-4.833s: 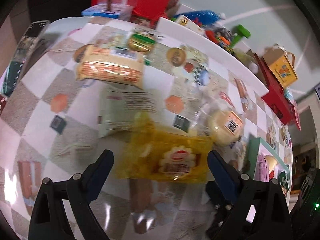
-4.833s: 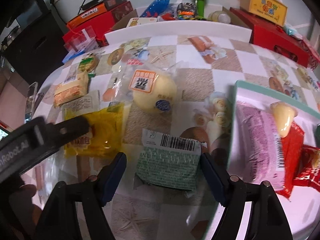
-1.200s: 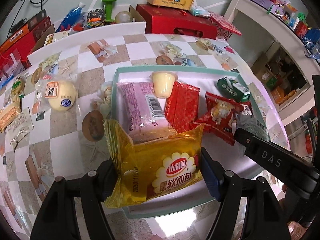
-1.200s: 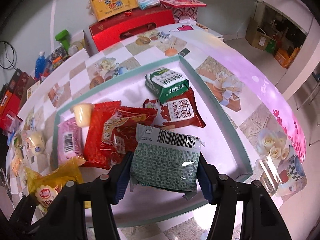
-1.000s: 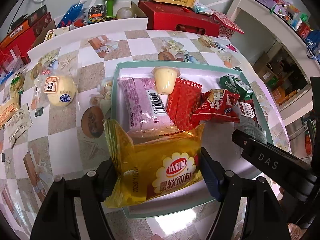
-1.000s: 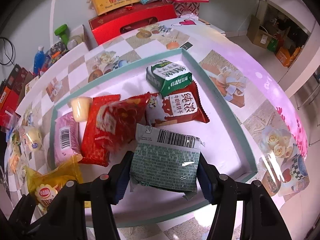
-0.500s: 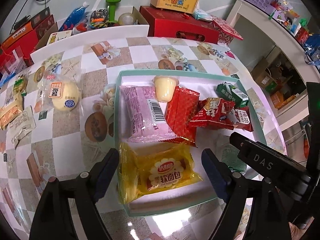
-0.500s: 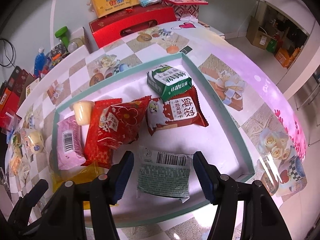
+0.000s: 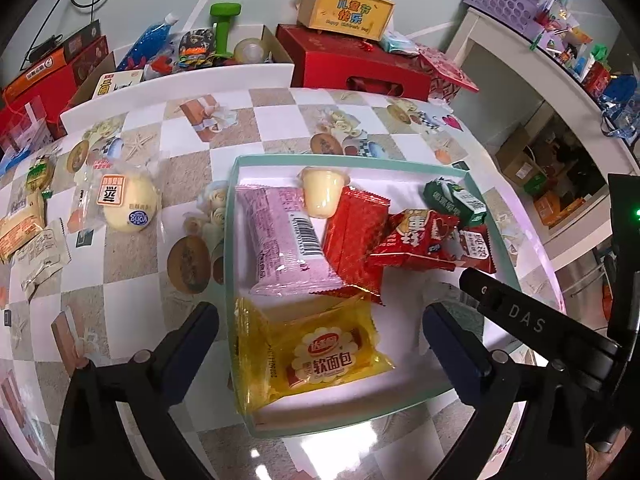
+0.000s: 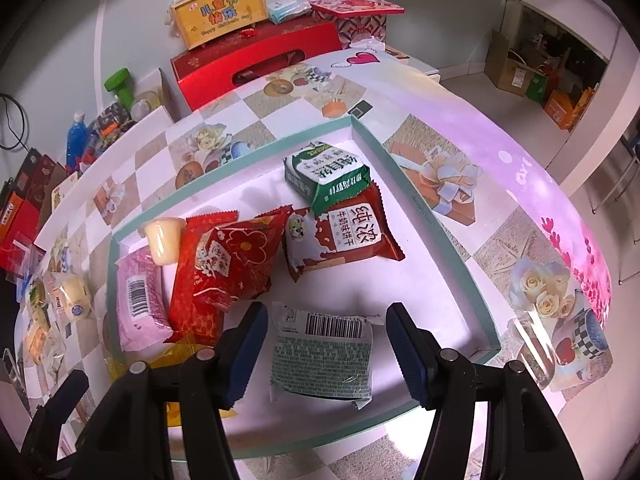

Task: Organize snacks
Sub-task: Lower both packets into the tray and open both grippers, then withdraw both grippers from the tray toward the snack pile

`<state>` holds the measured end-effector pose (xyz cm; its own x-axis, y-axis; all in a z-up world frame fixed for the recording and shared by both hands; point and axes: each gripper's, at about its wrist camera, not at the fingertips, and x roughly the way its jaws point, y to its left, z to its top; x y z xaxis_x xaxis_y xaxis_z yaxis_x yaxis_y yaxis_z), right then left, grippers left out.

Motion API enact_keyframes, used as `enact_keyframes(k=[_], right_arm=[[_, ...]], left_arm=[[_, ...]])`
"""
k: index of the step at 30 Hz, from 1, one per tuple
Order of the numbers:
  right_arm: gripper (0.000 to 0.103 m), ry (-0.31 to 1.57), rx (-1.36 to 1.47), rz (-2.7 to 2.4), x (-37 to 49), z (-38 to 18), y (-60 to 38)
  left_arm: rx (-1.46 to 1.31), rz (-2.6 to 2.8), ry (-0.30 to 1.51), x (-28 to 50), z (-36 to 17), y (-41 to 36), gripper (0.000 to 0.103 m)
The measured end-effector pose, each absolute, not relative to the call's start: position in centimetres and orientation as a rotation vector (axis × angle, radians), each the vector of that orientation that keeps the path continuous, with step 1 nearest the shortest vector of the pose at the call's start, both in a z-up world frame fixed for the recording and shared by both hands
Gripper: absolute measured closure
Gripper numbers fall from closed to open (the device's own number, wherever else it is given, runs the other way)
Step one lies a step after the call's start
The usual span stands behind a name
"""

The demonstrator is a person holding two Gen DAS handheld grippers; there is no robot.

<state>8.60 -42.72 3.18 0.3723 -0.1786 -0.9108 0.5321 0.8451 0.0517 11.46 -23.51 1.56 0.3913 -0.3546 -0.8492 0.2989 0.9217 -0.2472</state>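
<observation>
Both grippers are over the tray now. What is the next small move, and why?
Probably lift both away and reach for the packets left on the table, such as the round bun. The left gripper, whose jaws have just been opening, stands clear of the yellow bread packet, and the right gripper is off the green packet; both lie in the tray.
</observation>
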Motion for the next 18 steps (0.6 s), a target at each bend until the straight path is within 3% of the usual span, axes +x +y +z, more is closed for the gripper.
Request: enact_keyframes(k=[11,18], right_arm=[[0.037,1.088,0.369,-0.480,8.6,3.4,-42.9],[0.037,1.110,0.292,-0.408,9.8,3.0,-39.8]], left_arm=[[-0.081,-0.400,1.030,11.4,3.1,-22.6,0.000],[-0.152,-0.262,0.950,12.7,4.5,-17.7,0.000]])
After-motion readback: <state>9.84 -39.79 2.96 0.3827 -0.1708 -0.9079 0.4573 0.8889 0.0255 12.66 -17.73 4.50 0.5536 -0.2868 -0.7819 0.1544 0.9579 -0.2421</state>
